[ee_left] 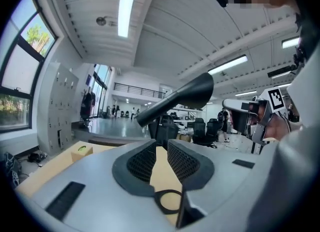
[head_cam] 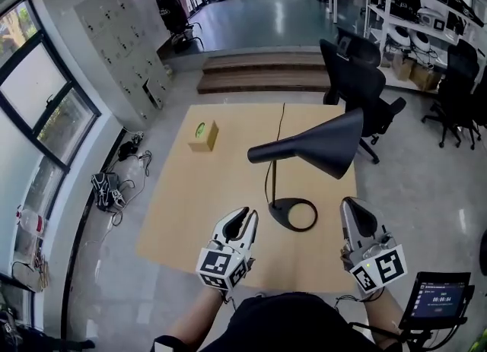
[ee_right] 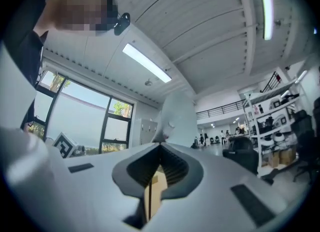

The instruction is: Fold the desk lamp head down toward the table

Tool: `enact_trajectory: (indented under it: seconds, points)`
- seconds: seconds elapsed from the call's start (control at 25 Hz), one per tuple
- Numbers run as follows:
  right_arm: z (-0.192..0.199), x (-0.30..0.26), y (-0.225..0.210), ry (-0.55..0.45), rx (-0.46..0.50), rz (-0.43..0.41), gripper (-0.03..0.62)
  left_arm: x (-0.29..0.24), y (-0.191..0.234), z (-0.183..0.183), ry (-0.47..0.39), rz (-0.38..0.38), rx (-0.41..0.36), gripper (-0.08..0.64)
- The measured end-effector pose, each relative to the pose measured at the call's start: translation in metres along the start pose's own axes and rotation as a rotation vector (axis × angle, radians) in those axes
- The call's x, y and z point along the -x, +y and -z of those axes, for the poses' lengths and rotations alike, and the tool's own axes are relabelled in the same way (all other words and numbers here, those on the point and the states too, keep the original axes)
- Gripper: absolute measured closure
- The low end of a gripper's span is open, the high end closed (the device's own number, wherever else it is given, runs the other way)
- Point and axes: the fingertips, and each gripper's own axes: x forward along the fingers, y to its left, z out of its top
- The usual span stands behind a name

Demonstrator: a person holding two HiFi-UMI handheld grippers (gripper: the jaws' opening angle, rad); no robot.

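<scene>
Currently on table (head_cam: 205, 191): a black desk lamp and a small box (head_cam: 203, 135) with a green mark on top, well apart from each other.
Lamp head (head_cam: 319, 145): a black cone, raised above the tabletop and lying roughly level. Its wide mouth faces the right side and its narrow end points left.
Lamp stem (head_cam: 267, 179): thin and upright, rising from the ring-shaped lamp base (head_cam: 294, 214) near the middle of the table.
Lamp cord (head_cam: 282, 121): runs from the lamp toward the far edge of the table.
Left gripper (head_cam: 245, 212): jaws closed together with nothing between them. It sits near the table's near edge, to the left of the lamp base, clear of the lamp.
Left gripper view: the pads meet at the tips of the left gripper (ee_left: 161, 144), with the lamp head (ee_left: 175, 100) beyond and above them.
Right gripper (head_cam: 348, 203): jaws closed together and empty. It is to the right of the lamp base, below the cone's mouth, not touching it.
Right gripper view: the pads meet at the tips of the right gripper (ee_right: 160, 147).
Surroundings: a black office chair (head_cam: 358, 77) stands beyond the table's far right corner.
</scene>
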Motion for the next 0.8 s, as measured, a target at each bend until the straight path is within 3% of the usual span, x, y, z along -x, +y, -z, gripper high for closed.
enact_trajectory:
  seconds: [0.2, 0.36, 0.6, 0.8]
  points:
    - [-0.04, -0.014, -0.029, -0.062, -0.051, -0.074, 0.588, -0.021, 0.018, -0.035, -0.061, -0.035, 0.02, 0.488]
    - [-0.075, -0.025, -0.047, -0.137, -0.102, -0.082, 0.588, -0.035, 0.036, -0.057, -0.106, -0.018, 0.033, 0.488]
    - [-0.125, -0.032, -0.049, -0.275, -0.237, -0.083, 0.586, -0.063, 0.073, -0.069, -0.154, 0.092, 0.229, 0.488]
    - [-0.129, -0.039, -0.033, -0.264, -0.133, -0.041, 0.53, -0.087, 0.089, -0.062, -0.159, 0.224, 0.328, 0.391]
